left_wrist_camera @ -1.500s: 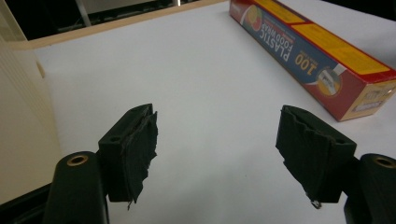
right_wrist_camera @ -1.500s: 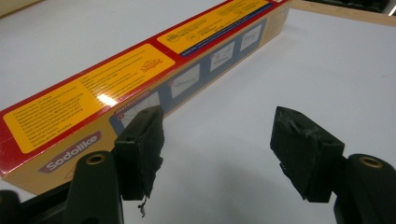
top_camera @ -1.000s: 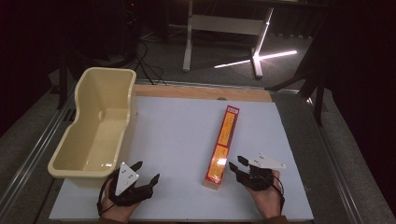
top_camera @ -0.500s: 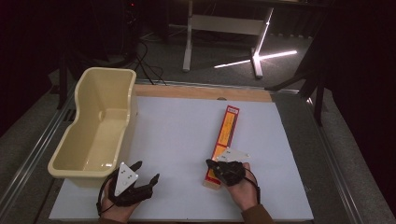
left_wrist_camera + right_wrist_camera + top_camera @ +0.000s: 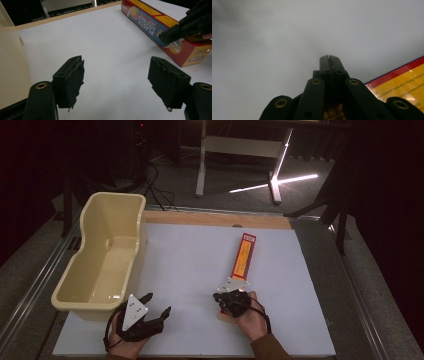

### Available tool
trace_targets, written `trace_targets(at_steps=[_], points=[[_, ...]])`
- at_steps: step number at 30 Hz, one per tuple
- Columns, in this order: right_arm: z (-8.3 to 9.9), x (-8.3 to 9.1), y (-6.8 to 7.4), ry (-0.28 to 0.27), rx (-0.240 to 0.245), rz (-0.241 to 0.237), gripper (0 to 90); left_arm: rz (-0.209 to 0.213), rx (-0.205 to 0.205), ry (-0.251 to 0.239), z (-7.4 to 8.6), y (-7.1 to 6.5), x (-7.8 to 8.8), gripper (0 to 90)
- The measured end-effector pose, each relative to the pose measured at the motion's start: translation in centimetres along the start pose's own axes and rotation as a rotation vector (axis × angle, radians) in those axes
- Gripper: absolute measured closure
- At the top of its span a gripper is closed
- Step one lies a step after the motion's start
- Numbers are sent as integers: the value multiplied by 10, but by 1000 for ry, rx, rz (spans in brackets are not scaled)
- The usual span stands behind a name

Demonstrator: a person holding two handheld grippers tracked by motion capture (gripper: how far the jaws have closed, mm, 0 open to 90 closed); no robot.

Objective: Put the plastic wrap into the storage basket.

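My right hand [image 5: 250, 317] covers the near end of the plastic wrap box [image 5: 243, 255] in the high view, so I cannot tell whether the right hand-held gripper [image 5: 227, 297] touches it. In the right gripper view the surface beyond my jaws is a grey blur, and the box is cut off at the right edge.

The cream tub [image 5: 102, 252] sits at the left edge of the white surface [image 5: 190, 255], its right rim over the sheet. A strip of bare wood [image 5: 215, 218] runs along the far edge, and behind it the room is dark — a metal stand [image 5: 240, 150] and one bright bar of light on the floor [image 5: 272, 182].

My left hand-held gripper [image 5: 155, 307] rests near the tub's front corner, jaws spread wide with nothing between them. The right hand-held gripper has its jaws pressed together (they meet tip to tip, holding nothing) over the box's near end. The box lies right of centre, long and narrow, red with a yellow face, pointing away from me.
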State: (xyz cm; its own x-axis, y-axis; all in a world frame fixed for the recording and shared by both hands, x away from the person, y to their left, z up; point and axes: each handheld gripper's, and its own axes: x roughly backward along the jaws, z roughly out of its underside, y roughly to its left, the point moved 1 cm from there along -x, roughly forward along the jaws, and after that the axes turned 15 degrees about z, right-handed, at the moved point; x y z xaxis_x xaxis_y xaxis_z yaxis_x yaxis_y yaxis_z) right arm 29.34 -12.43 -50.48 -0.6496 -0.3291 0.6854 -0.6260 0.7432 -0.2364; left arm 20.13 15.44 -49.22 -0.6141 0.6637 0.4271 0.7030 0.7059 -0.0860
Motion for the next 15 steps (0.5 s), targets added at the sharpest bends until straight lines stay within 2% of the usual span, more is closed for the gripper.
trace_targets(at_steps=[10,15], points=[[17,17,-12,44,-14,14,897,-4,0,-4,0,0,0,286],[31,28,-26,66,-29,10,896,-2,1,-5,0,0,0,285]])
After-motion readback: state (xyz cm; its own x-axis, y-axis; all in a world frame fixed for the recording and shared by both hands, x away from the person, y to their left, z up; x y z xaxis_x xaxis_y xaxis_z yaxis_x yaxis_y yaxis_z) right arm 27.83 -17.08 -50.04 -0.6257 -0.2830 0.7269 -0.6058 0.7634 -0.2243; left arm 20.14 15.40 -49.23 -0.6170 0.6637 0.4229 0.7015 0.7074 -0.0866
